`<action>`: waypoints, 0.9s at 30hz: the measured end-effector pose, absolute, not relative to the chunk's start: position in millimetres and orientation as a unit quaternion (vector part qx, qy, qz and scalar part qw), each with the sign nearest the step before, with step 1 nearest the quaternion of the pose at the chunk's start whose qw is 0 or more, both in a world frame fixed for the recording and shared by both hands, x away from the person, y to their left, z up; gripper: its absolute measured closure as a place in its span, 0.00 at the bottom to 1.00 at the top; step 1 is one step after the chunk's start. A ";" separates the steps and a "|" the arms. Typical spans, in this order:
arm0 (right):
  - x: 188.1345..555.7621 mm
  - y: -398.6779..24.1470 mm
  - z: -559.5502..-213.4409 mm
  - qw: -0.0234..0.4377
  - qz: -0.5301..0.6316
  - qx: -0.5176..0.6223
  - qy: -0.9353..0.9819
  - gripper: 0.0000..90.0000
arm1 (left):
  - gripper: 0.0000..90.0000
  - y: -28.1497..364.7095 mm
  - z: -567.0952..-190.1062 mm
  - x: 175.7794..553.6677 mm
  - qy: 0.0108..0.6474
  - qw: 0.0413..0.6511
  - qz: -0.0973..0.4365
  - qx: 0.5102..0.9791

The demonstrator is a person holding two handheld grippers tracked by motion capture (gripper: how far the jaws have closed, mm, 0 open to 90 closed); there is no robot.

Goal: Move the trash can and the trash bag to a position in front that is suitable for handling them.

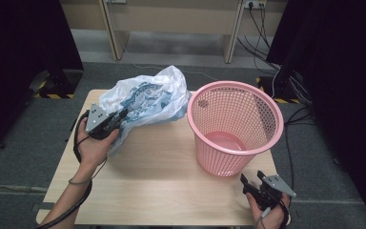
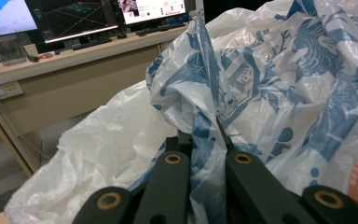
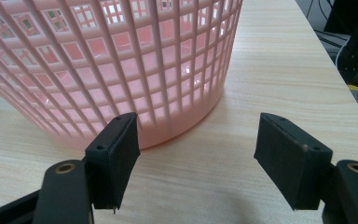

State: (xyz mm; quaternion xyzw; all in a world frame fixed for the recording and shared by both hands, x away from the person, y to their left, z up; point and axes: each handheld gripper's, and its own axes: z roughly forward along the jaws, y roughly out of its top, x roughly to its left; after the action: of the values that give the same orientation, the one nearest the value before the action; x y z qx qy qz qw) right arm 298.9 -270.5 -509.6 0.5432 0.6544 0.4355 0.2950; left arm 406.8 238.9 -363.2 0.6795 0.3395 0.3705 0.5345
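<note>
A white plastic bag with blue print (image 1: 145,100) is bunched up over the table's back left, next to a pink mesh basket (image 1: 236,126) that stands upright on the right half. My left gripper (image 1: 119,117) is shut on a fold of the plastic bag (image 2: 261,88); in the left gripper view the film runs up between the two black jaws of that left gripper (image 2: 205,149). My right gripper (image 1: 250,183) rests low near the table's front right edge, just in front of the basket (image 3: 112,60). That right gripper (image 3: 198,151) stands open with only bare tabletop between its pads.
The light wooden table (image 1: 162,186) has free room across its front and middle. A wooden desk frame and cables stand on the floor behind. Dark curtains hang at both sides. Monitors on a desk (image 2: 74,46) show past the bag.
</note>
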 end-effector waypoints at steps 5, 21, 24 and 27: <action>298.8 -270.5 -509.6 0.295 0.436 0.543 0.654 0.34 | 0.99 234.4 -349.9 410.0 0.333 0.546 0.373 0.672; 299.1 -270.9 -509.7 0.294 0.436 0.544 0.654 0.34 | 0.99 221.6 -316.9 418.7 0.319 0.567 0.392 0.650; 299.0 -270.4 -509.6 0.293 0.435 0.544 0.655 0.34 | 1.00 215.9 -312.1 417.5 0.317 0.570 0.392 0.648; 299.0 -270.7 -509.6 0.295 0.436 0.543 0.654 0.34 | 1.00 209.3 -306.8 417.1 0.310 0.574 0.394 0.648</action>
State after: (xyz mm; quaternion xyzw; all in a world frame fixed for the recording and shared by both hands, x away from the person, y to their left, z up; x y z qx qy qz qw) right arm 299.0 -270.7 -509.6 0.5431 0.6542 0.4361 0.2947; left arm 417.1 209.3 -306.8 0.6475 0.3095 0.3940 0.5742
